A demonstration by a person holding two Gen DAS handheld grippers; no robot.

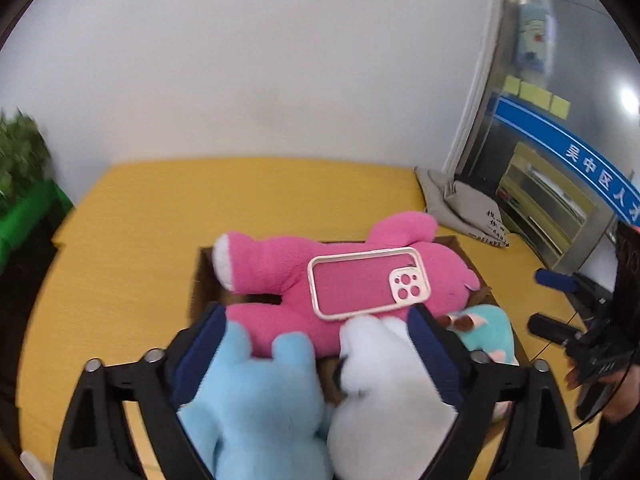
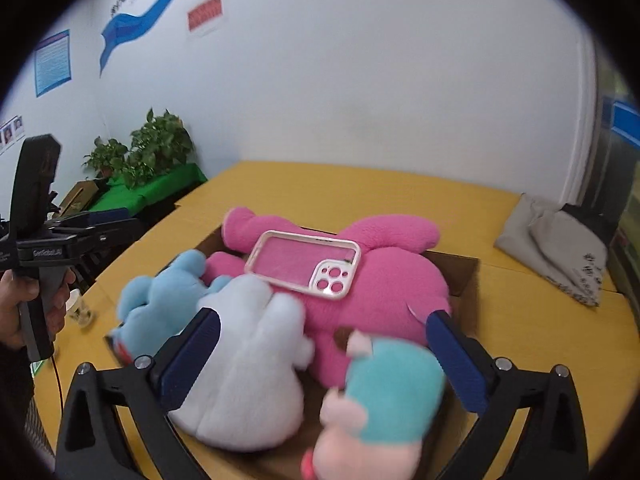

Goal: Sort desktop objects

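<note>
A brown cardboard box (image 1: pixel 199 280) (image 2: pixel 464 276) on the yellow table holds several plush toys. A big pink plush (image 1: pixel 272 268) (image 2: pixel 384 280) lies across it, with a clear pink-rimmed phone case (image 1: pixel 360 284) (image 2: pixel 300 260) resting on top. In front lie a light blue plush (image 1: pixel 252 396) (image 2: pixel 160 296), a white plush (image 1: pixel 388 392) (image 2: pixel 248 368) and a teal-and-pink plush (image 1: pixel 488 328) (image 2: pixel 384 396). My left gripper (image 1: pixel 316 316) hangs open over the blue and white plush. My right gripper (image 2: pixel 324 316) hangs open over the white and teal plush. Neither grips anything.
A grey cloth bag (image 1: pixel 460 208) (image 2: pixel 560 248) lies at the table's far right. Potted plants (image 2: pixel 152 148) stand on a green-covered stand beyond the left edge. A small glass (image 2: pixel 82 312) sits near the left table edge. A person's hand (image 2: pixel 24 308) holds the left gripper's handle.
</note>
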